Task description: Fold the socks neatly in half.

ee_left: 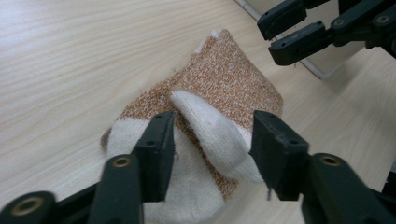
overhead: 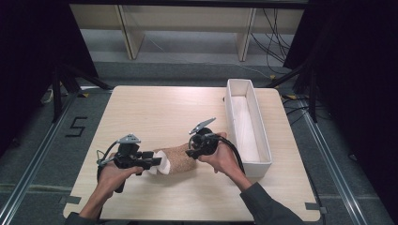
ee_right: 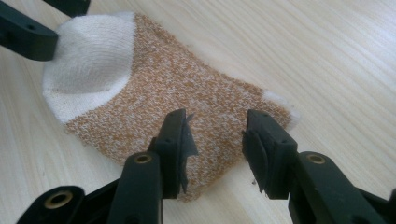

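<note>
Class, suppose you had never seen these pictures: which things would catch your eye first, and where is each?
A folded orange-brown and white sock lies near the front of the wooden table, between the left gripper and right gripper. Both grippers' jaws stand open over it. A long white tray sits along the table's right side.

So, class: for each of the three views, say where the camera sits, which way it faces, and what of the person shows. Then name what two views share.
High view: above the person's side, looking forward and down on the table; forearms, left gripper and right gripper show.
Left gripper view: rides the left gripper, looking along its open jaws at the sock.
Right gripper view: rides the right gripper, facing the sock's brown end.
Shared: both gripper views show the sock and the other gripper's jaws beyond it.
</note>
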